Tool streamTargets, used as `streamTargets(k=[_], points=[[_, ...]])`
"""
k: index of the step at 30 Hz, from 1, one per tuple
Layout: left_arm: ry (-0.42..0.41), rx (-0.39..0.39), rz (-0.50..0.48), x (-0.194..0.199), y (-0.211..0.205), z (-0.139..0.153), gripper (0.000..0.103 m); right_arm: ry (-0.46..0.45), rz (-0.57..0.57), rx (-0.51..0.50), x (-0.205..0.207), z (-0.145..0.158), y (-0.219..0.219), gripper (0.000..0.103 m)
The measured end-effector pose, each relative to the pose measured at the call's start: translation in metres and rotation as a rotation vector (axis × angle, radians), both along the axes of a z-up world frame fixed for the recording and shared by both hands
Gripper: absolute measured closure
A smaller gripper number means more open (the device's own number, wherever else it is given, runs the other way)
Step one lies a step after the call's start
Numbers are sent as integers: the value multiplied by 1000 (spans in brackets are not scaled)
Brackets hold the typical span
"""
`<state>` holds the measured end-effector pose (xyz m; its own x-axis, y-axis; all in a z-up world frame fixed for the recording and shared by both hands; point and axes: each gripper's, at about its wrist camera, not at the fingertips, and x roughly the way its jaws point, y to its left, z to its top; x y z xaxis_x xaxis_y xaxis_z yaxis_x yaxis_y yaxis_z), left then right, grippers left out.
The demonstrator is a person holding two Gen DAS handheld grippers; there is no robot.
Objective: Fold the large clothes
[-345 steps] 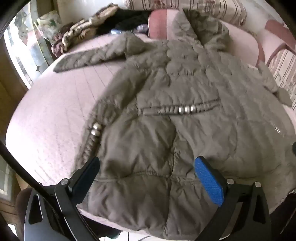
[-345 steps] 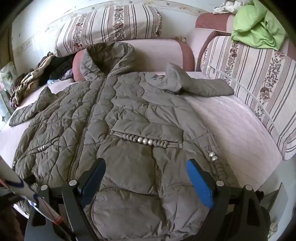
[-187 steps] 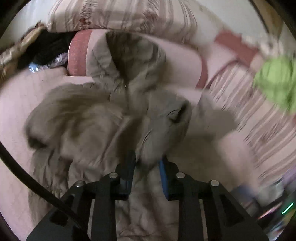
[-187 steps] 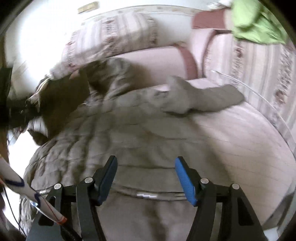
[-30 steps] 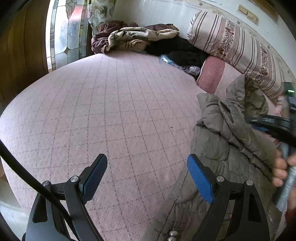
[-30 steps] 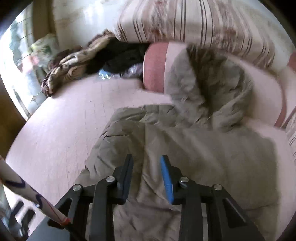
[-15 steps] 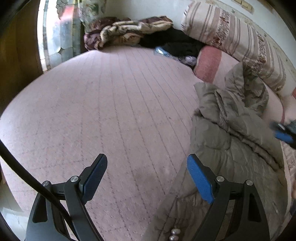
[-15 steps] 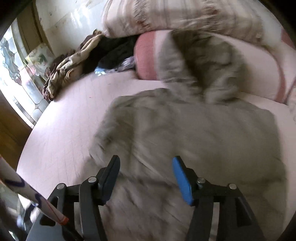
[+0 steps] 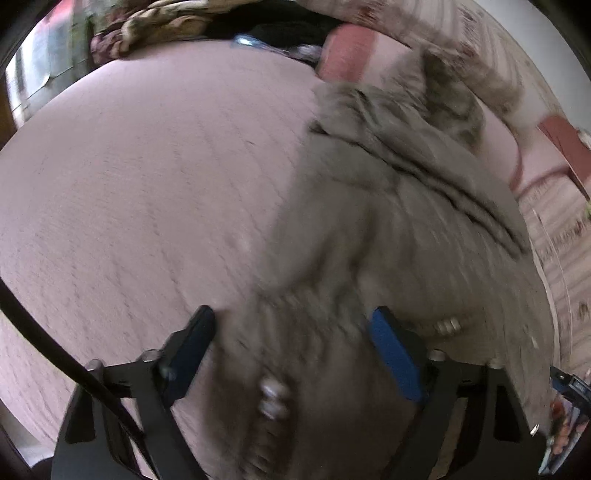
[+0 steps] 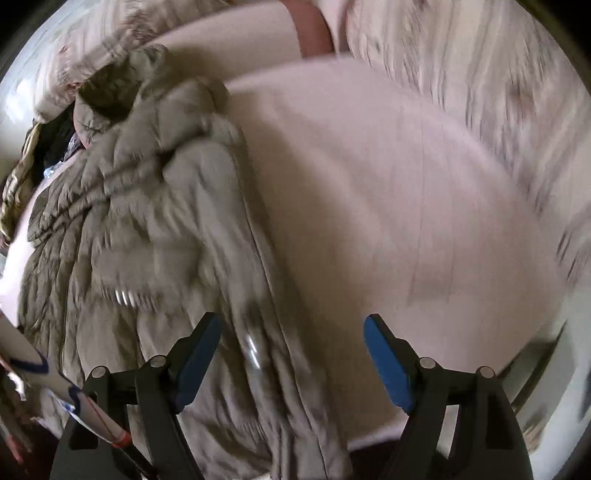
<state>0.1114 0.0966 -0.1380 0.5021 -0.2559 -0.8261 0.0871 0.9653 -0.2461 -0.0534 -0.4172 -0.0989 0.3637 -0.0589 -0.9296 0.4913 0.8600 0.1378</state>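
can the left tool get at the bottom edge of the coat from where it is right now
Probably yes. The left tool is open, with the coat lying between its fingers, and nothing sits on top of the fabric there. The picture is blurred, so the exact edge is hard to place.

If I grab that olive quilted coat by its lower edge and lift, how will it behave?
The coat is puffy and deeply creased, so it will probably sag and unfold. Stacked layers suggest bulk; both open grippers likely need deep bites. Its shell may be slippery.

Pink quilted cover, striped cushions, heaped clothes.
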Motion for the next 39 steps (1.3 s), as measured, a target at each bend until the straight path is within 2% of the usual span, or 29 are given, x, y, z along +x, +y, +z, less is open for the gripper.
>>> streamTargets(k=[1,2,5,8,10,13,15,16,17,19,22,25,28,33,37,39], points=[[-7,33,-7,-4,-9,0,41,2,9,38,-8,-10,3,35],[-11,51,-9,-7,-13,0,49,-3,35,69,-13,-16,8,64],[-5,64,0,-17,-23,2,55,-13,35,45,-13,-17,12,73],[-9,92,7,-24,-23,2,54,-15,0,61,-13,-20,4,71],[6,107,22,-27,-16,5,50,-11,-3,42,-16,-22,4,61],[-13,123,51,-38,-3,28,50,-45,-13,20,-26,-11,7,58],[-68,146,60,-48,2,50,49,-90,-25,-11,-34,10,13,55],[-93,147,58,-52,4,62,44,-115,-24,-24,-37,20,17,55],[-114,137,58,-54,5,74,41,-150,-16,-31,-40,34,23,54],[-146,115,53,-52,2,92,40,-214,9,-19,-41,59,35,51],[-188,88,40,-40,-9,114,35,-298,85,3,-25,96,60,44],[-194,80,71,-19,-20,124,34,-343,173,28,15,122,90,40],[-191,86,103,6,-28,124,34,-352,211,45,51,132,114,40],[-155,94,138,51,-29,101,34,-358,271,27,136,146,151,39],[-156,117,152,72,-20,81,33,-337,267,77,224,144,167,38],[-163,113,166,78,-12,71,34,-328,261,67,269,141,173,38]])
